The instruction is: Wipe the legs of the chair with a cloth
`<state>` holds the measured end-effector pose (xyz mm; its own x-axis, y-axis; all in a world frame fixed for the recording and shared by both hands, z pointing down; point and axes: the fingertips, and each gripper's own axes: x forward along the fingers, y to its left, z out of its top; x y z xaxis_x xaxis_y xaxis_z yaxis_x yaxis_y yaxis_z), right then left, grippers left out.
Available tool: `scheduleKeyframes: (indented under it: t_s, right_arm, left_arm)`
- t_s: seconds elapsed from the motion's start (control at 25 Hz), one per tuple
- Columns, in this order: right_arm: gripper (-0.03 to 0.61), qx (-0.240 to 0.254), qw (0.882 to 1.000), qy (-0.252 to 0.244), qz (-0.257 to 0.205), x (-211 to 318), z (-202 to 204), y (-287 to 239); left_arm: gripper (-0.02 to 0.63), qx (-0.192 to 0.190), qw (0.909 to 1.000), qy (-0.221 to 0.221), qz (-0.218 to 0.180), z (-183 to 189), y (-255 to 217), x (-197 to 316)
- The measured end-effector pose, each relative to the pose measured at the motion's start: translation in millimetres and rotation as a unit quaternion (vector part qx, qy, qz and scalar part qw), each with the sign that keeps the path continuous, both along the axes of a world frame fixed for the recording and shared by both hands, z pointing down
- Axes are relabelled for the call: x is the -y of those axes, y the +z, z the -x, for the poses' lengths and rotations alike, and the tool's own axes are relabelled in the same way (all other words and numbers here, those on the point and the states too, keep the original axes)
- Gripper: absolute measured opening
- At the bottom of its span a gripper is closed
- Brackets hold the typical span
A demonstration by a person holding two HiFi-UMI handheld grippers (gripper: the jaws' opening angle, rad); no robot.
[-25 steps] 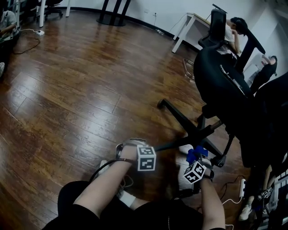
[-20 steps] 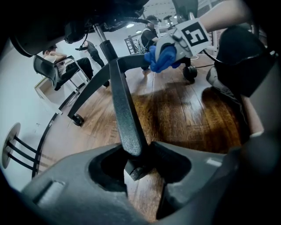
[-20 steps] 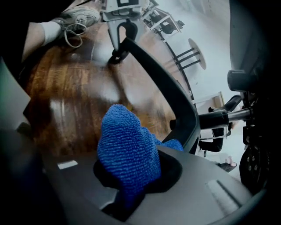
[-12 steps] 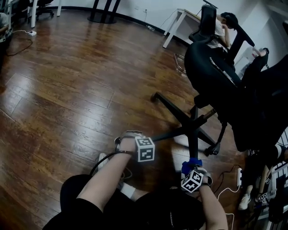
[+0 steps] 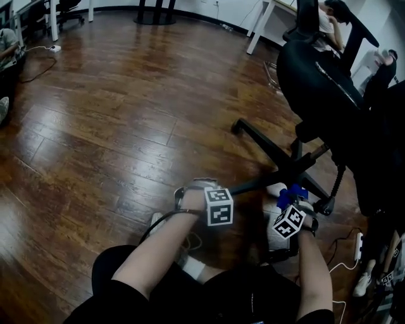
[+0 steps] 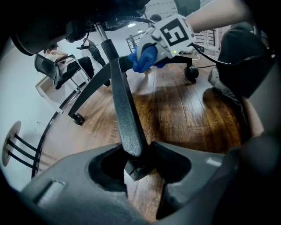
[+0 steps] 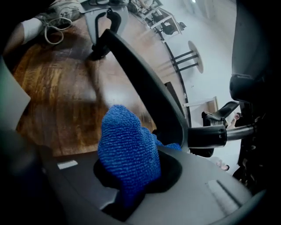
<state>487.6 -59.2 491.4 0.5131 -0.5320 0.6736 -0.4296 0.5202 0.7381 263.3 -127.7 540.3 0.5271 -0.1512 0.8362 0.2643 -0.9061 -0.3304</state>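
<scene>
A black office chair (image 5: pixel 316 88) stands tipped at the right, its star base facing me. My left gripper (image 5: pixel 190 188) is shut on the outer end of one chair leg (image 6: pixel 125 110), which runs from the jaws (image 6: pixel 136 160) up to the hub. My right gripper (image 5: pixel 292 195) is shut on a bunched blue cloth (image 7: pixel 127 149). The cloth (image 6: pixel 145 57) presses against the black leg (image 7: pixel 145 83) close to the hub. A caster (image 6: pixel 191 72) shows on another leg beyond it.
Brown wood floor (image 5: pixel 114 126) spreads to the left. A far leg with its caster (image 5: pixel 239 126) points away. A white desk (image 5: pixel 266 19) and a seated person are at the back right. A power strip (image 5: pixel 359 243) and cables lie at the right. My knees fill the bottom edge.
Half a second ago the right gripper and cloth sat further out along the leg, nearer me; now they are back up by the hub. The left gripper kept its hold.
</scene>
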Motion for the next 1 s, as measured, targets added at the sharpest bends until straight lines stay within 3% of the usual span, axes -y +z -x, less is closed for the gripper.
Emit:
scheduleKeyframes:
  t_s: [0.2, 0.4, 0.56, 0.8, 1.0]
  right_arm:
    - [0.061, -0.017, 1.000, 0.013, -0.019, 36.5, -11.8, -11.8]
    - [0.061, -0.001, 1.000, -0.003, -0.028, 12.2, -1.6, -7.2]
    - [0.061, -0.004, 0.999, -0.031, 0.031, -39.9, 16.6, 14.6]
    - [0.061, 0.069, 0.993, -0.013, 0.093, -115.5, 42.9, 32.2]
    - [0.061, 0.053, 0.988, -0.009, 0.143, -149.8, 46.2, 44.8]
  left_arm:
    - [0.167, -0.001, 1.0000, -0.002, -0.005, -1.7, -0.6, -0.2]
    - [0.167, -0.002, 0.9999, -0.009, -0.007, -1.4, -0.2, -0.1]
    - [0.167, 0.001, 0.9998, -0.014, -0.012, 0.6, 2.2, 0.3]
    - [0.167, 0.006, 0.9998, -0.017, -0.012, -0.8, 1.9, 2.0]
    - [0.167, 0.014, 0.9997, -0.016, -0.010, -0.5, 1.2, 0.3]
